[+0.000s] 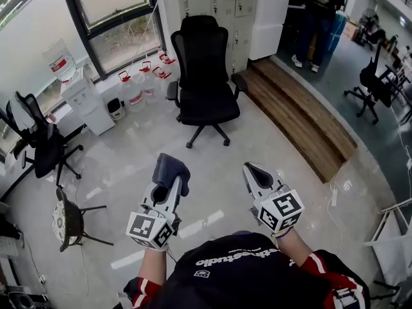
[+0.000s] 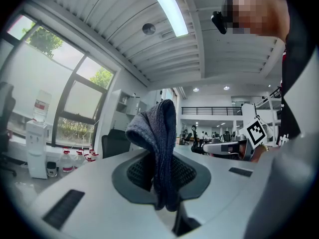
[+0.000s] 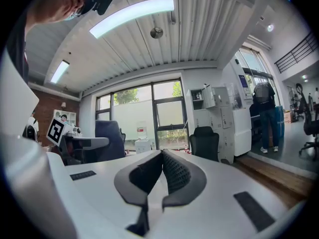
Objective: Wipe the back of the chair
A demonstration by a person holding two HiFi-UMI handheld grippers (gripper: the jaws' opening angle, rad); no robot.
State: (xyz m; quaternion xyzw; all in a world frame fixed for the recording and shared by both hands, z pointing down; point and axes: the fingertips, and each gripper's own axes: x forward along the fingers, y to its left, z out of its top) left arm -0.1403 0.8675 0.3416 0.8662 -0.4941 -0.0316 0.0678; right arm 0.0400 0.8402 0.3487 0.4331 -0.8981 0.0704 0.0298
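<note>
The black chair stands well ahead of me near the window, untouched. My left gripper is clamped on the grey cloth, and my right gripper is pinched together on nothing. It's the approach, I reckon: next I close in and press the cloth to the backrest.

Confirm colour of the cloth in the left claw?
Dark blue-grey, with a knitted texture: cloth. It shows best in the left gripper view.
</note>
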